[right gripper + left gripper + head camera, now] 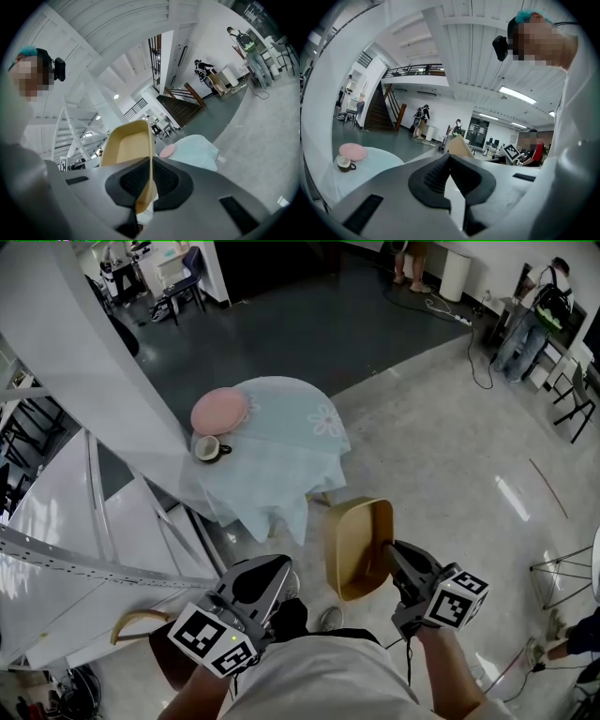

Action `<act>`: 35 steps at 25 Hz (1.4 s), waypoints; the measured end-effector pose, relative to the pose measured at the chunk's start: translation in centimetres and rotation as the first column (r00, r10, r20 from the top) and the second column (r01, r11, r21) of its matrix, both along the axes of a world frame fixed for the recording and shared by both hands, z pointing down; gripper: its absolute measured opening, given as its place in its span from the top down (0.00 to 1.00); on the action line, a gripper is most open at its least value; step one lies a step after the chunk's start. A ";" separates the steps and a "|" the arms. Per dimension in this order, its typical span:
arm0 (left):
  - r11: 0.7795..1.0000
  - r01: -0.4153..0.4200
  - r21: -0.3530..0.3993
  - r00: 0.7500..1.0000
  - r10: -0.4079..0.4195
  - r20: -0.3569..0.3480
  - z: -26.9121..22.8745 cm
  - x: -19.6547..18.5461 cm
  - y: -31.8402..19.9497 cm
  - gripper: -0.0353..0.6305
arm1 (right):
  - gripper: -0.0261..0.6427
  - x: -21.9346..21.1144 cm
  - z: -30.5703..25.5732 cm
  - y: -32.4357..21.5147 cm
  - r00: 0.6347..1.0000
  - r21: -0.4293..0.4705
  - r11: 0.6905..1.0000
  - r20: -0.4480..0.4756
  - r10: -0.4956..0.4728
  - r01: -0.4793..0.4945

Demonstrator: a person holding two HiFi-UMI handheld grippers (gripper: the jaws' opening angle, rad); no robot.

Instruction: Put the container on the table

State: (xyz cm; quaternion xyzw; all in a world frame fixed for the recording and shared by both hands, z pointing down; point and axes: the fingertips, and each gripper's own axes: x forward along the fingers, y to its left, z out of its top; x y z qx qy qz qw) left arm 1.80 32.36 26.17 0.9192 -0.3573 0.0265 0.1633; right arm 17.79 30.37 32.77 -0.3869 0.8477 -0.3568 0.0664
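**Head view, with the two gripper views.** A white stair frame (94,427) fills the left of the scene, and its slanting members run close beside the table's left edge. Pale floor (450,484) lies open between the person and the table.

**Table** (281,465): small and round, under a loose light-blue cloth that hangs in folds. It stands ahead of both grippers and well apart from them.

**Container** (356,545): a tan, open-topped tub carried in the air above the floor, not yet over the table. It hangs tilted on its side, so its hollow shows in the head view. It looks thin-walled, stiff and light, probably plastic, with a smooth surface. The wall just below the rim is the natural place to pinch it. A hold on one wall may let the tub swing or slip (the base hangs unsupported).

**Right gripper** (392,549): its ribbed pads are clamped on one side wall of the container, which the right gripper view shows as a thin edge pressed between them.

**Left gripper** (272,576): its pads meet at the tips with nothing between them, and it is carried low beside the person.

**Pink plate** (219,412): it lies on the far left of the cloth.

**Cup** (208,448): it stands just beside the plate, on the near side.

These two take up the left of the tabletop, so the bare cloth at the near right seems the free landing spot. The draped cloth may drag or wrinkle under the tub.
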 end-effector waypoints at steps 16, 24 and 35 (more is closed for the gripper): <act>0.998 -0.048 -0.037 0.998 0.047 -0.031 2.2 -3.6 -12.3 0.91 | 0.92 -3.7 1.9 -10.9 0.999 -0.052 0.998 -0.033 0.033 -0.034; 0.997 -0.047 -0.065 0.998 0.044 -0.043 3.8 -7.0 -20.0 0.91 | 0.92 -6.7 3.5 -18.0 0.998 -0.089 0.995 -0.056 0.034 -0.039; 0.993 -0.055 -0.107 0.996 0.048 -0.073 6.6 -11.1 -28.6 0.91 | 0.92 -10.9 4.7 -25.4 0.995 -0.114 0.992 -0.091 0.050 -0.060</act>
